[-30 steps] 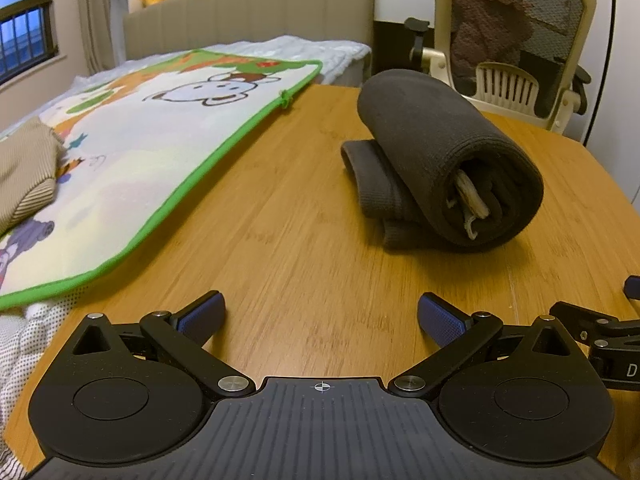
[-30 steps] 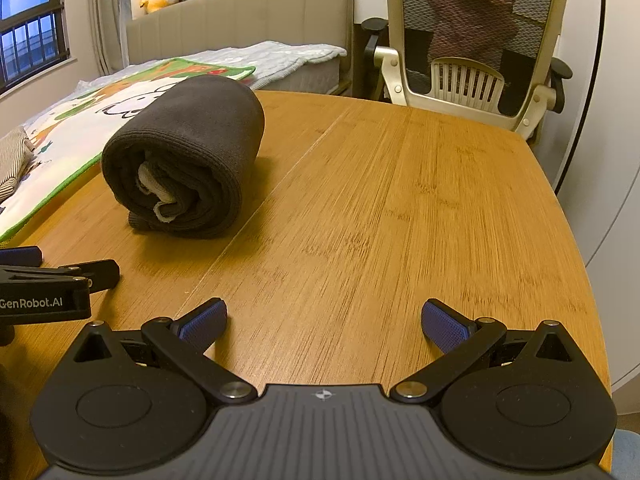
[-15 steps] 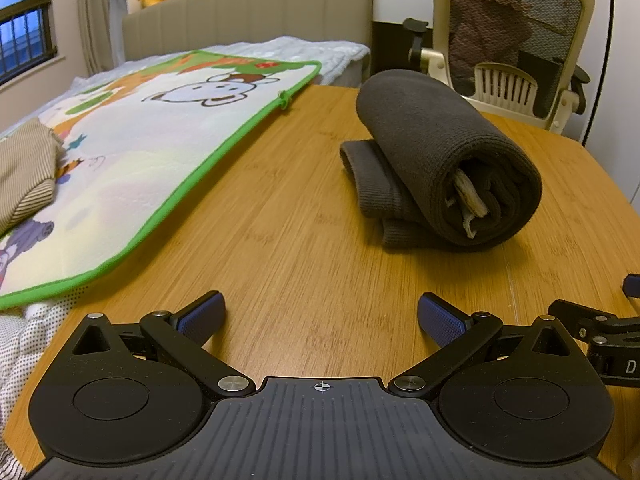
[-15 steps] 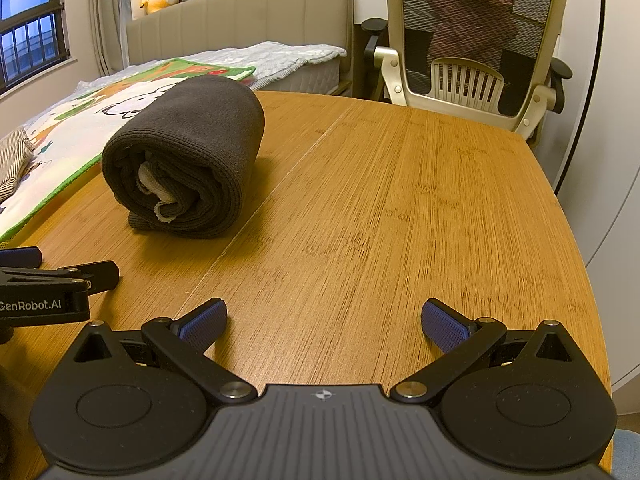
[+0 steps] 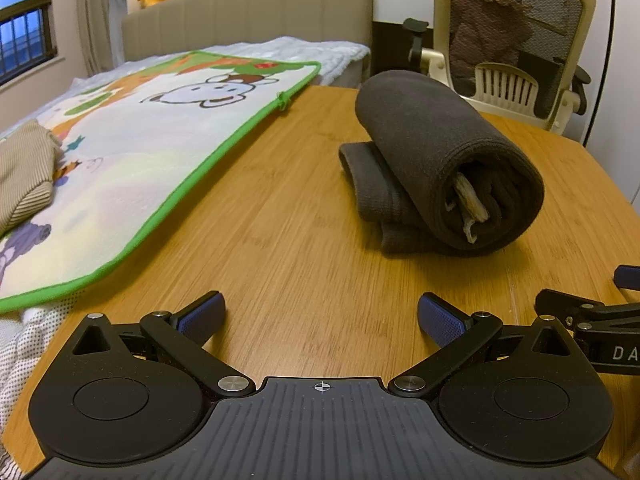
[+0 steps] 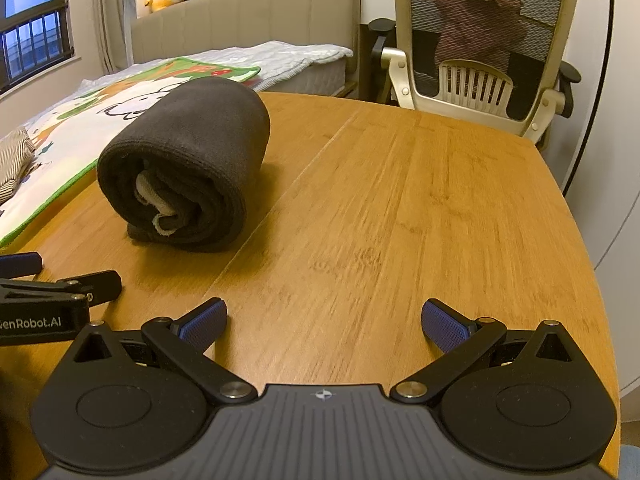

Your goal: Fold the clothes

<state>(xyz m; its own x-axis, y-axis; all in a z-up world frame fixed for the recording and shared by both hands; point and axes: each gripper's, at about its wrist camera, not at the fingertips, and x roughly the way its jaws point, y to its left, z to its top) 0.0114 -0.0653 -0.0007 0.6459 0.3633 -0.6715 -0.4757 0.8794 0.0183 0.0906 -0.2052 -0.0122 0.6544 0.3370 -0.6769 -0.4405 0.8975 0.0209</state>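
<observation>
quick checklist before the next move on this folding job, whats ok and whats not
1. Left gripper jaws open, holding nothing: ok.
2. Right gripper jaws open, holding nothing: ok.
3. Dark grey rolled garment resting on the wooden table, apart from both grippers: ok.
4. Roll tidy: not ok, a pale fabric piece pokes out of its end.
5. Striped beige garment on the cartoon mat folded: cannot tell.

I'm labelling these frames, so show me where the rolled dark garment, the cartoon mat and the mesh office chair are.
rolled dark garment (image 5: 432, 148), left wrist view, top of the roll.
cartoon mat (image 5: 132, 148), left wrist view, pale printed middle.
mesh office chair (image 6: 480, 12), right wrist view, mesh backrest.
</observation>
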